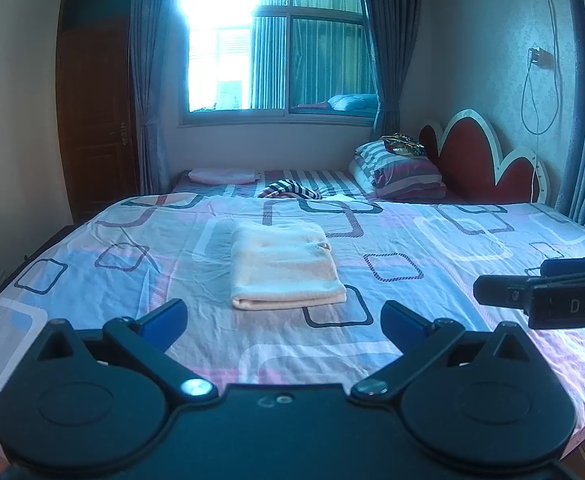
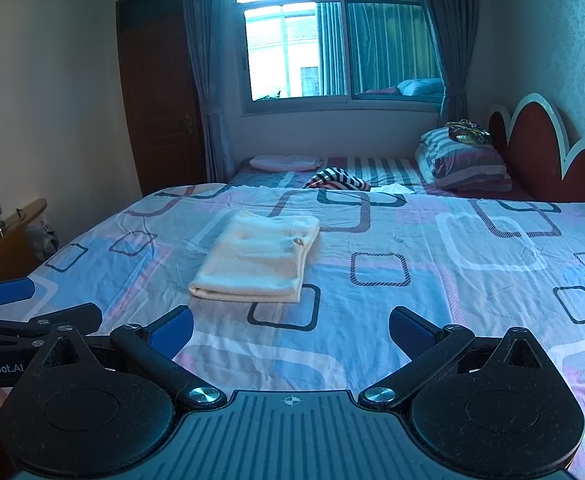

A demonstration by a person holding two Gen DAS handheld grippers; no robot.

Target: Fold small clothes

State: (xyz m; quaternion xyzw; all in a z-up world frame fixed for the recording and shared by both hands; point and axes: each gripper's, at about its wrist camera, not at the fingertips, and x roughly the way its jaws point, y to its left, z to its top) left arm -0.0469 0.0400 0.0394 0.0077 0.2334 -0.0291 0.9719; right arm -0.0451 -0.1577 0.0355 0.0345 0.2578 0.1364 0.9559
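A pale peach garment (image 1: 284, 266) lies folded into a neat rectangle on the patterned bedsheet (image 1: 432, 248), and it also shows in the right wrist view (image 2: 258, 258). My left gripper (image 1: 283, 320) hovers just short of its near edge, open, with nothing between the blue pads. My right gripper (image 2: 291, 330) is open too, a little nearer than the garment and to its right. The right gripper's side (image 1: 540, 292) reaches in at the right edge of the left wrist view. In the right wrist view the left gripper (image 2: 8, 300) pokes in at the left edge.
Striped pillows (image 1: 400, 168) and a red headboard (image 1: 484, 160) stand at the far right. A striped cloth (image 1: 288, 191) and a pink folded item (image 1: 222, 176) lie at the bed's far end under the window (image 1: 276, 48). A wooden door (image 1: 92, 112) is at the left.
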